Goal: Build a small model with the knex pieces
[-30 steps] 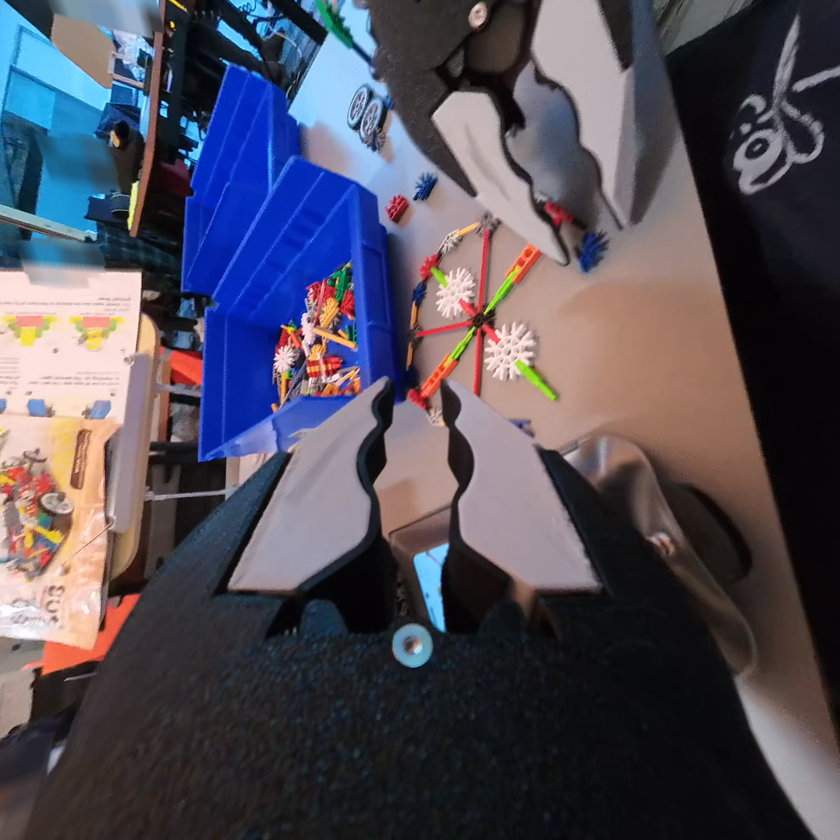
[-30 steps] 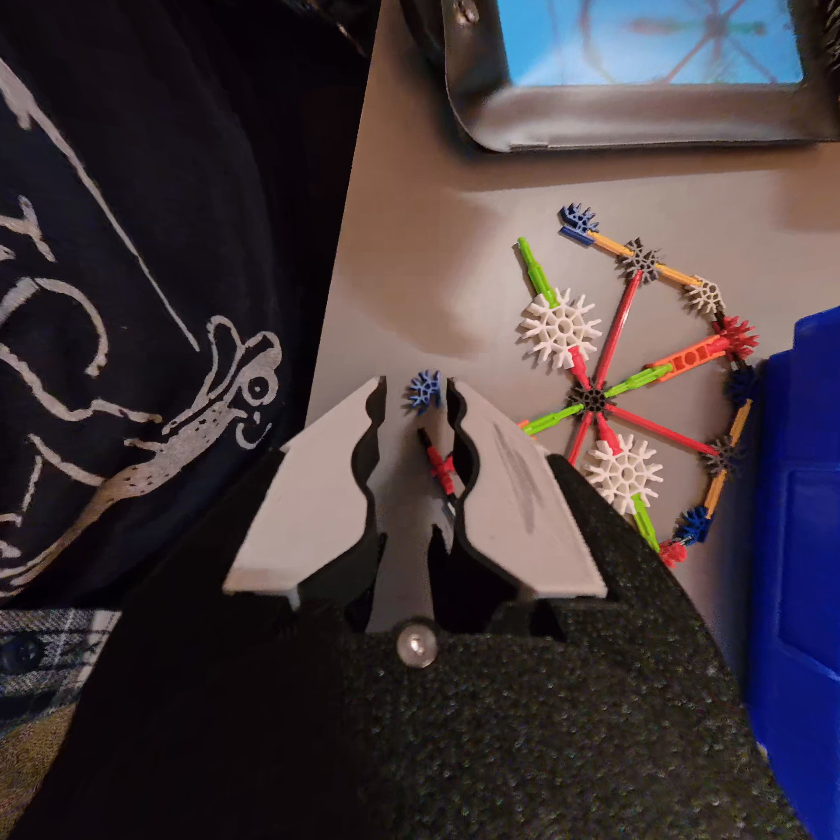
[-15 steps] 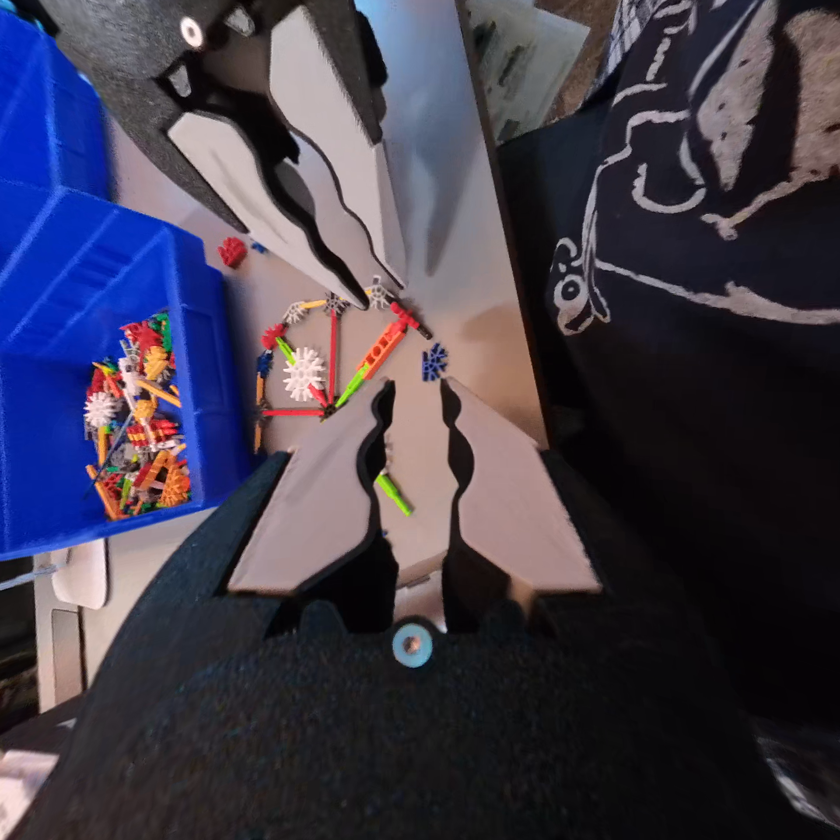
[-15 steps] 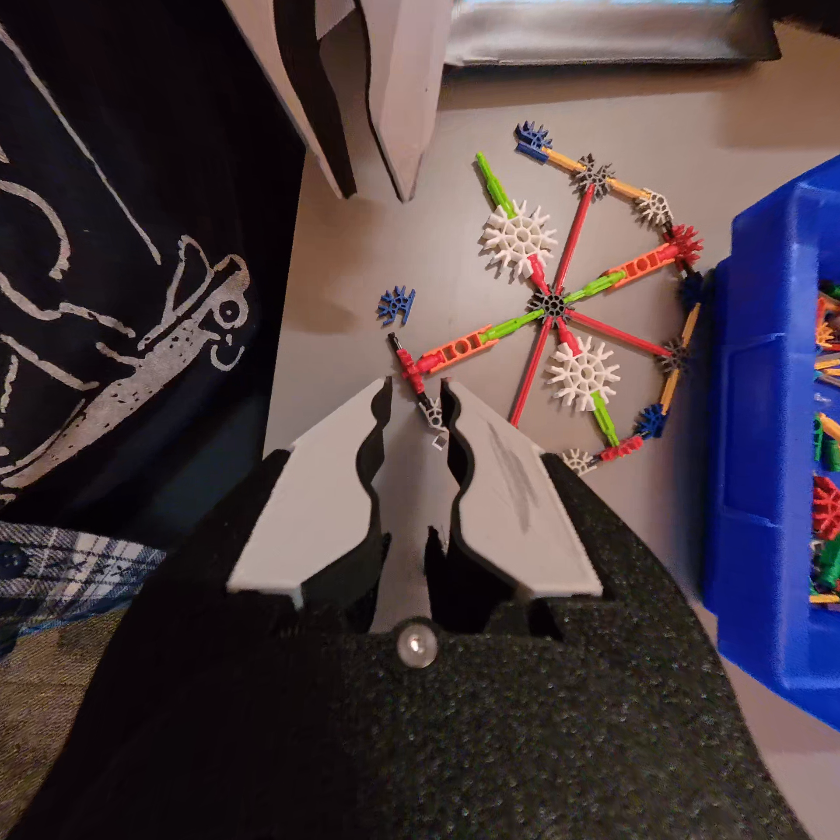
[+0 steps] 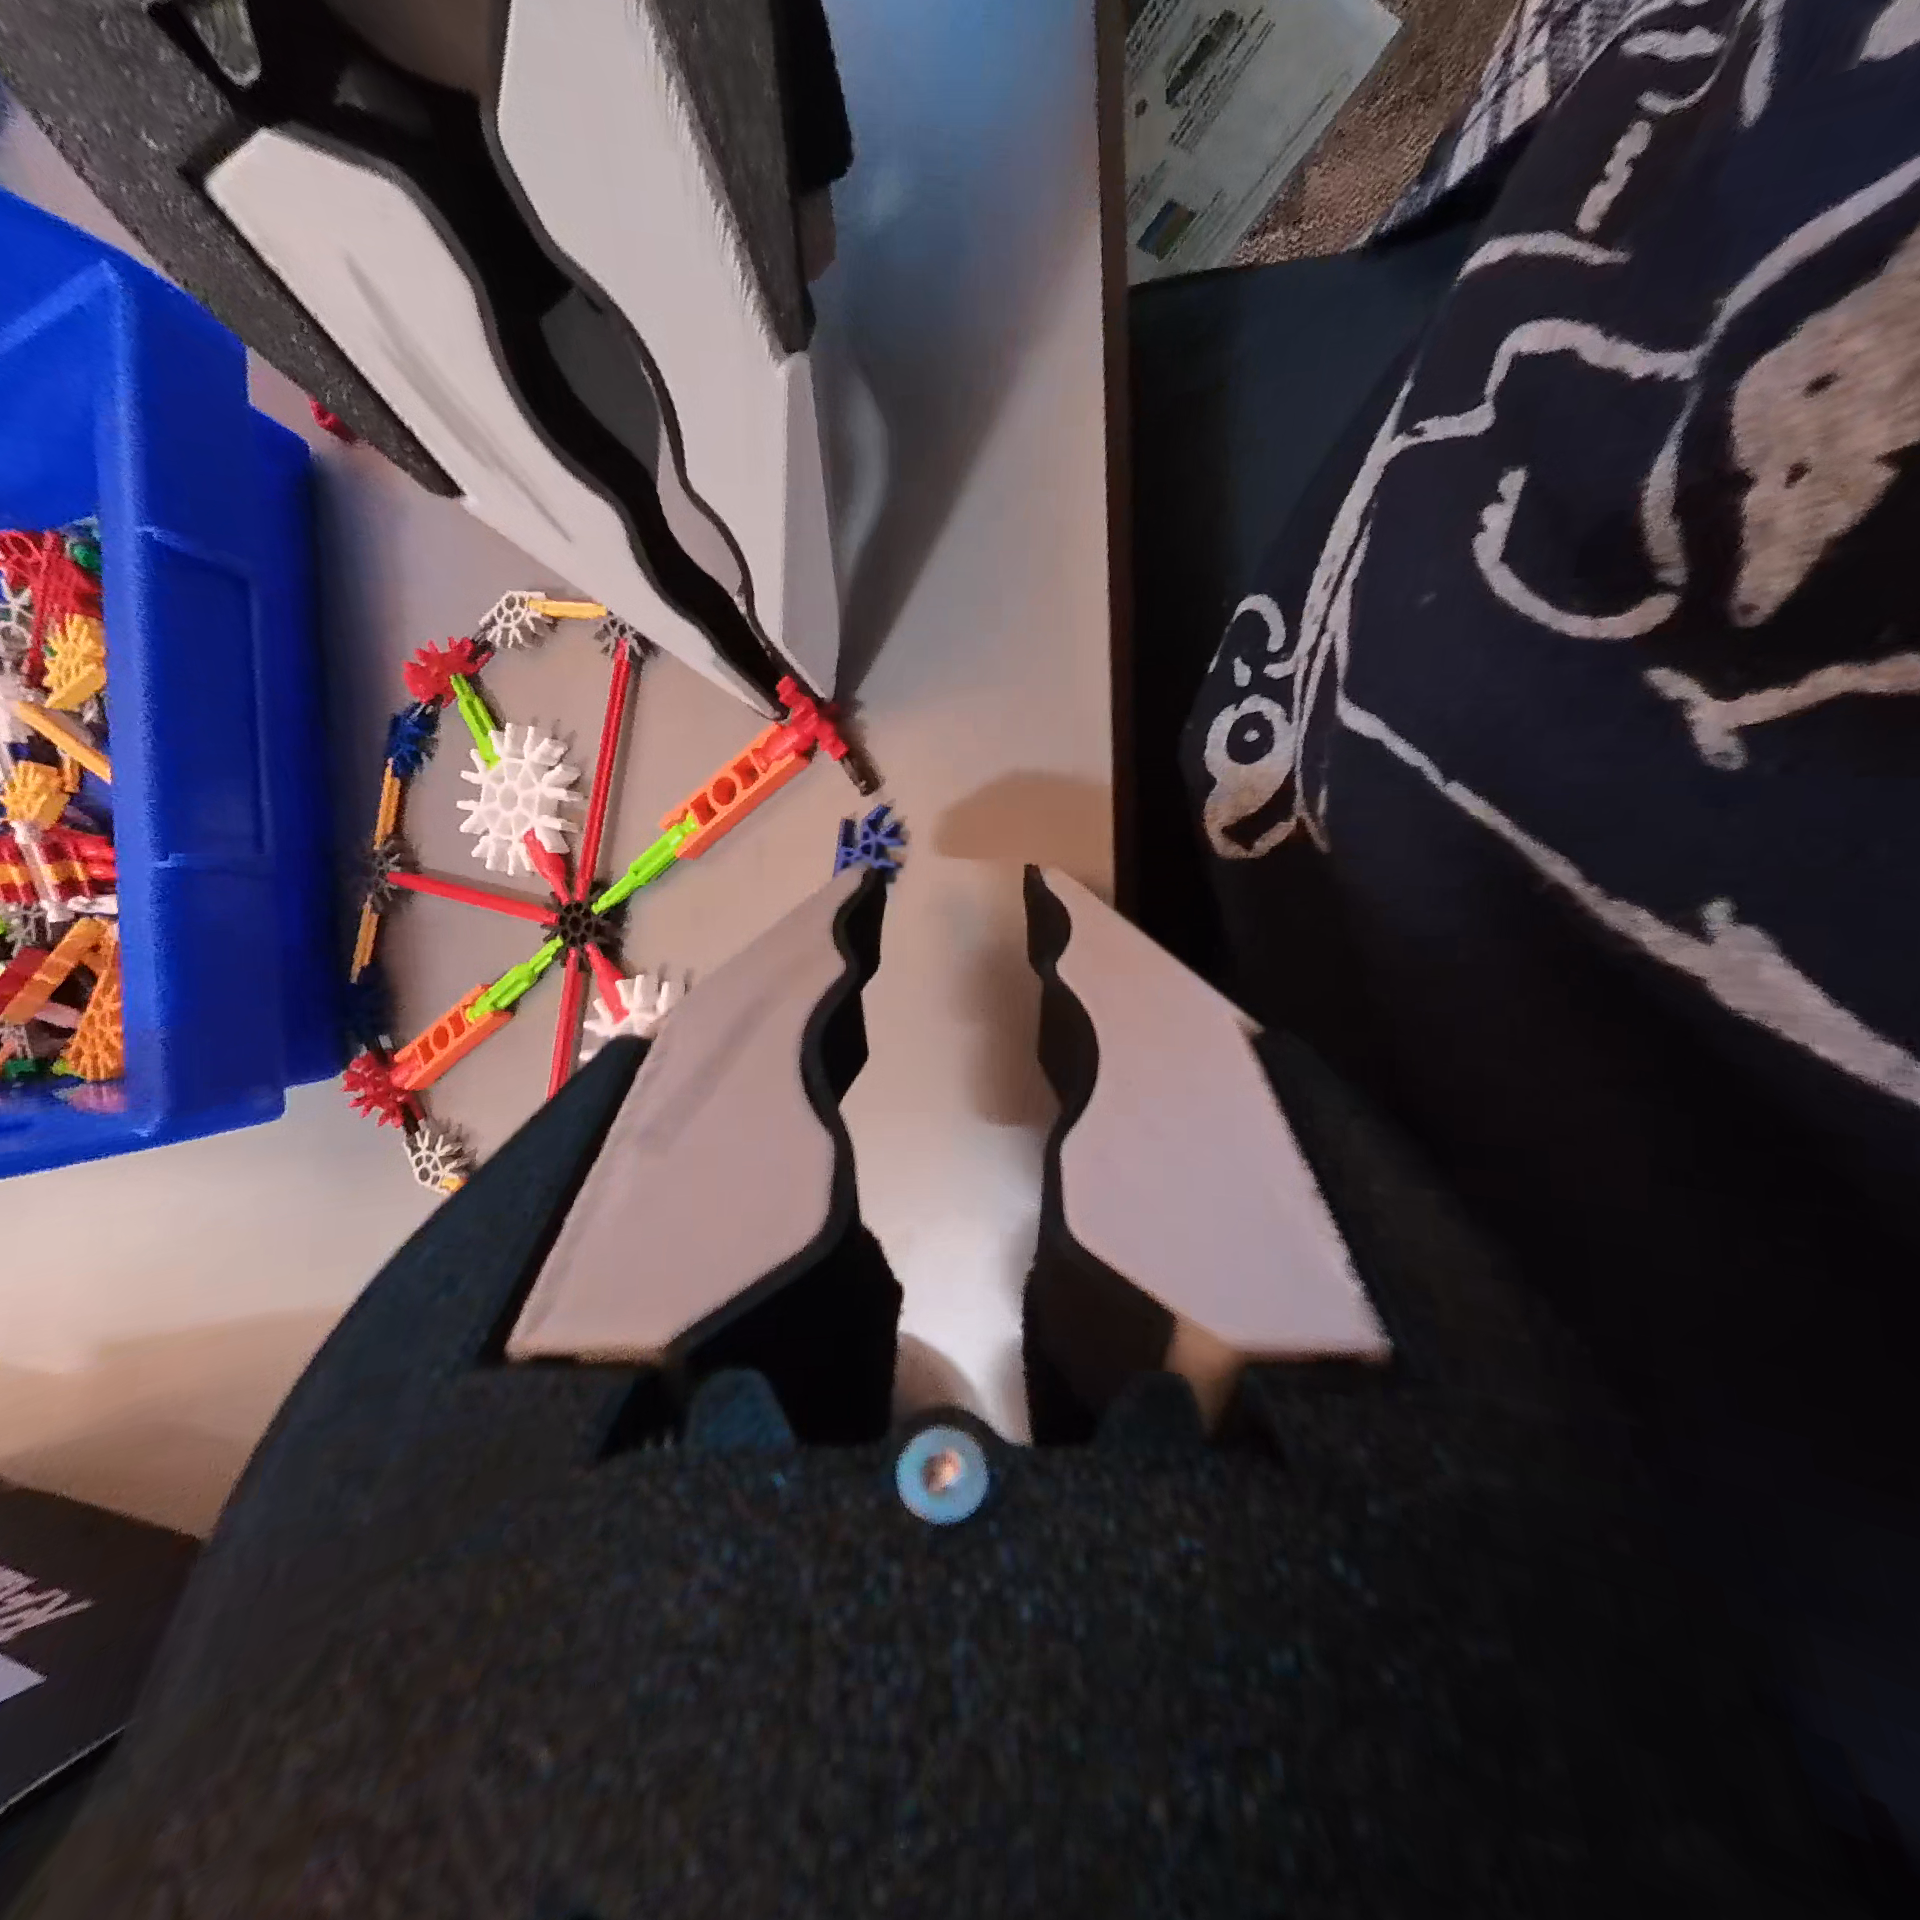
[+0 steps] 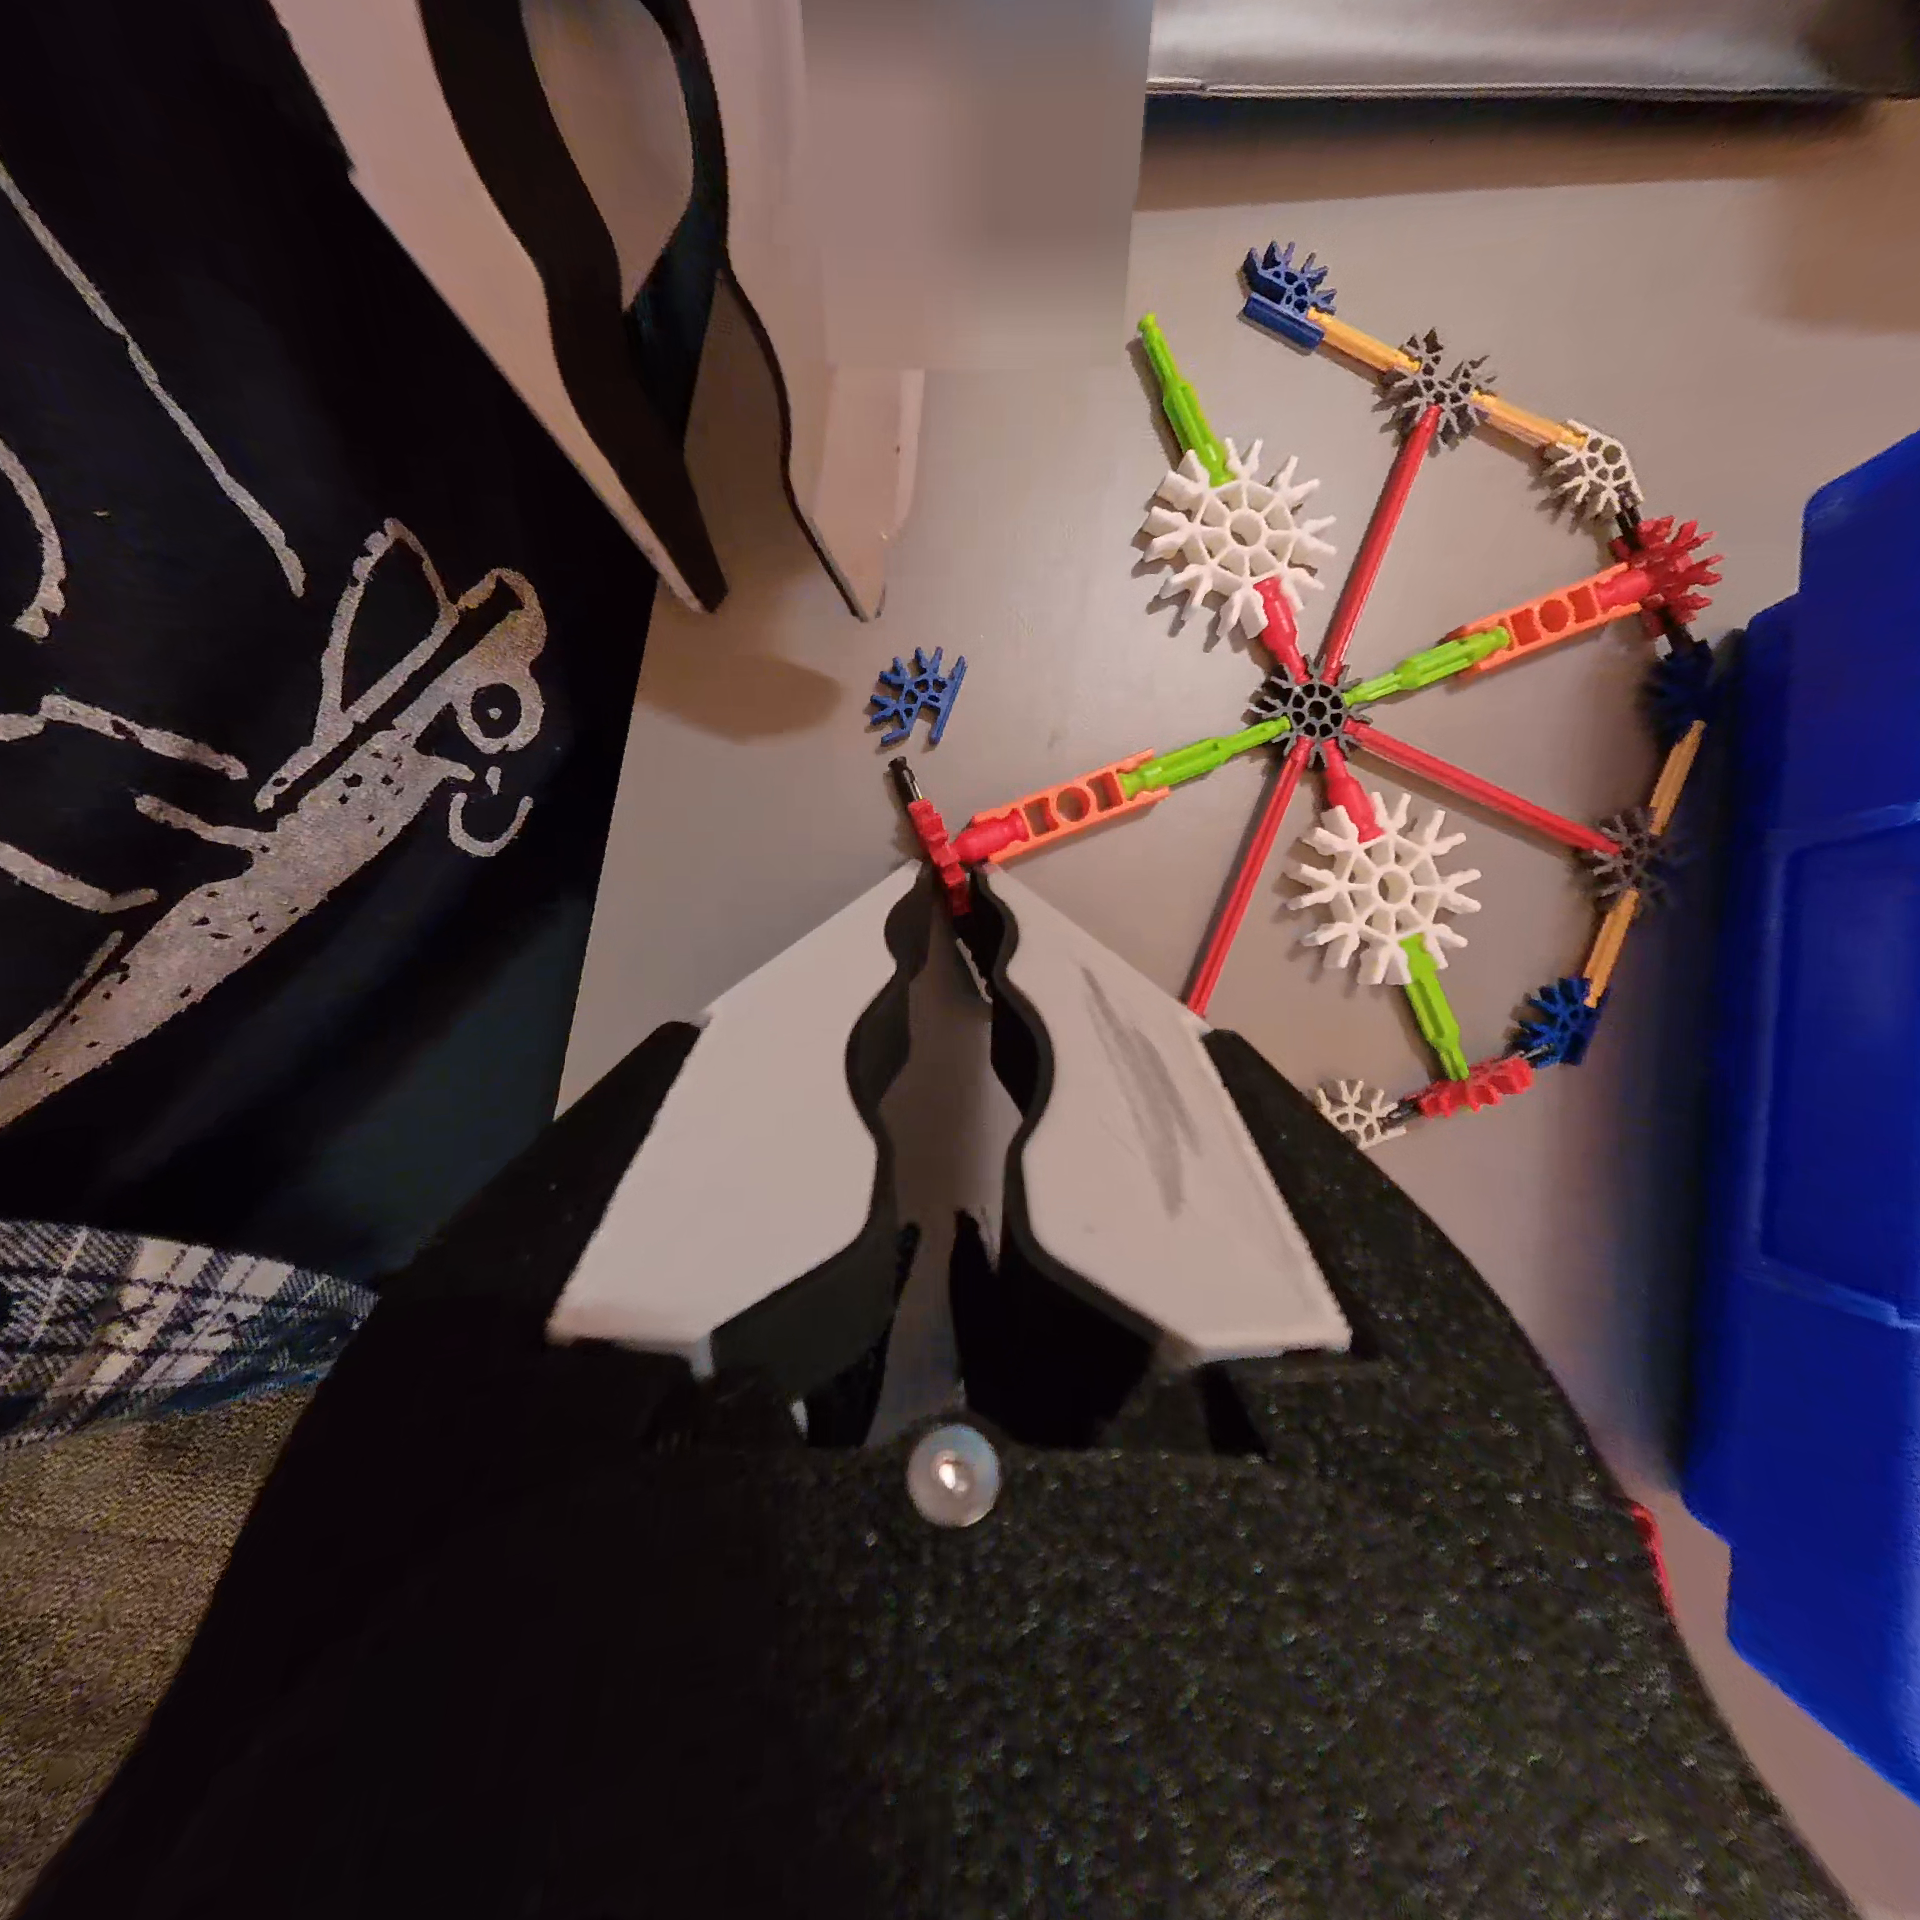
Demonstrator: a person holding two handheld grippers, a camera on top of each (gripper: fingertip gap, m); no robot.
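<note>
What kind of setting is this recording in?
Probably a hobby or lab workbench: a grey tabletop with a half-built wheel of plastic construction-toy rods and a blue parts bin full of loose pieces.

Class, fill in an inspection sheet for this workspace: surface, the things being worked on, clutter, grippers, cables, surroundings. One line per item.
Surface: grey table, mostly bare near its edge.
Worked things: flat rod-and-connector wheel lying on the table; its orange spoke ends in a red connector with a black rod through it.
Clutter: loose blue connector beside that spoke end, touching nothing; blue bin of mixed pieces next to the wheel.
Grippers: right gripper has its jaws shut on the red connector; left gripper is open, its tip by the blue connector.
Cables: nothing seen.
Surroundings: a person in a dark printed shirt at the table edge; paper on the floor.
</note>
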